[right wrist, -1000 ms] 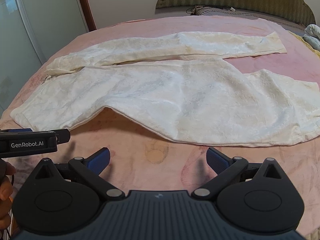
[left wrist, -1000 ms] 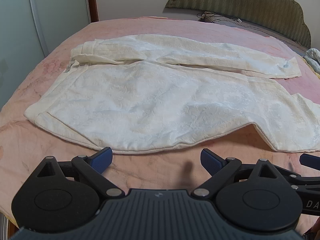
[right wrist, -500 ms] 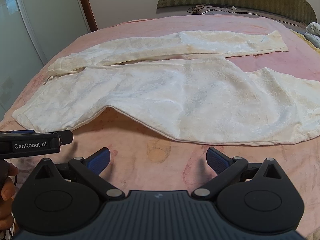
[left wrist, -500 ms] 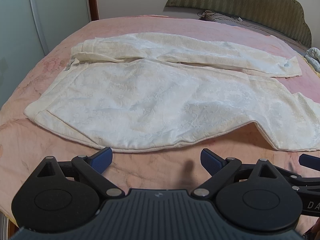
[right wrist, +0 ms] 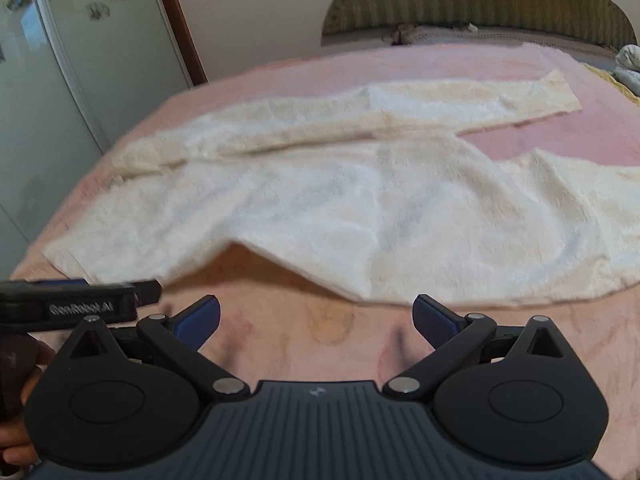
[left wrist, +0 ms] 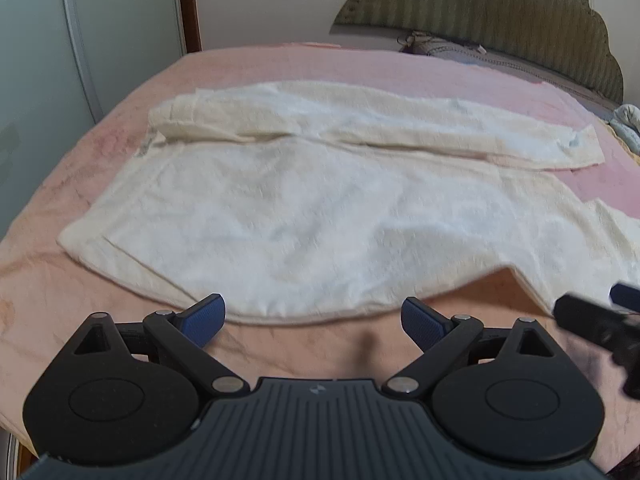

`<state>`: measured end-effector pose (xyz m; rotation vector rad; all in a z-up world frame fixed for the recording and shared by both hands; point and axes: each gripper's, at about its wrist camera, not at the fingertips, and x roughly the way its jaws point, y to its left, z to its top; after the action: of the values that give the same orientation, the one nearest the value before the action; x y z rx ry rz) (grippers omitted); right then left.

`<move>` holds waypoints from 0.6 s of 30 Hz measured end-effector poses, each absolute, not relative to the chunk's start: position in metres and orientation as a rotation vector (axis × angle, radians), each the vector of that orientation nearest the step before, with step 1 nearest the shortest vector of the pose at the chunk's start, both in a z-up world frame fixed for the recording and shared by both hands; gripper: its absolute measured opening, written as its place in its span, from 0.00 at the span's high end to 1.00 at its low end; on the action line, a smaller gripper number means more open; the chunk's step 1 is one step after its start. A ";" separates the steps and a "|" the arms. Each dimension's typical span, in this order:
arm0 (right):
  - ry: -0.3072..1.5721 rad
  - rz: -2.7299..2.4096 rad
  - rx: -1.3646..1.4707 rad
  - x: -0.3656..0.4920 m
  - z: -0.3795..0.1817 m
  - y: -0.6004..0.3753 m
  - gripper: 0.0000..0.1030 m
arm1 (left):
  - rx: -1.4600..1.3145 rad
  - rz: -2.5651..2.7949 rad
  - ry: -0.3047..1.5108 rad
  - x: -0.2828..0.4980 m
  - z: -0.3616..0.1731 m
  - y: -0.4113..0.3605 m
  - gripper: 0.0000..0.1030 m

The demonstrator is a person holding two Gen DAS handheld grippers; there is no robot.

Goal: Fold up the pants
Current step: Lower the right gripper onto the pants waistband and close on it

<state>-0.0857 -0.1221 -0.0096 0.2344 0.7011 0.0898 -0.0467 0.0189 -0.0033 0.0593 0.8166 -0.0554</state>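
cream textured pants (left wrist: 304,216) lie spread flat on a pink bed (left wrist: 360,68), not folded yet. the waistband is toward the left side, and the two legs go out to the right in an open v shape, so a strip of pink cover shows between them. the far leg (right wrist: 460,104) is long and straight; the near leg (right wrist: 500,232) is wider, and its near edge makes a small arch off the cover near the crotch.

the left gripper (left wrist: 314,318) hovers just before the near edge of the pants, with both blue pads wide apart and nothing between them. the right gripper (right wrist: 316,318) is the same, fully spread and empty, low over the bare cover just before the arched edge. a hand (right wrist: 16,392) holding the left tool shows at the left border of the right wrist view.

the first grasp seems to be in preparation, so the task is only at its beginning. the cloth looks thin and soft, so a pad could pinch only the top layer, or catch the cover together with the hem. if the two sides lift unevenly, the near leg would probably twist and land crooked on the far one.

behind the bed stands a green padded headboard (left wrist: 500,20), and a pale wardrobe door (right wrist: 80,80) is at the left.
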 end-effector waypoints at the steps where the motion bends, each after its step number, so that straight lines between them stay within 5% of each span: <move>1: 0.666 0.115 0.222 -0.085 -0.003 -0.123 0.00 | 0.065 -0.050 0.801 -0.045 0.000 0.020 0.06; 7: 0.492 0.316 0.018 -0.039 0.035 -0.117 0.00 | 0.130 0.039 0.704 -0.021 0.022 0.031 0.06; 18: 0.611 0.546 -0.051 0.178 0.039 -0.102 0.00 | 0.135 0.133 0.714 0.051 0.020 0.070 0.06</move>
<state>0.1783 -0.1023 0.0386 -0.0515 0.6109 0.5458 0.0514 0.0703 0.0196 0.1355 0.7143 0.1330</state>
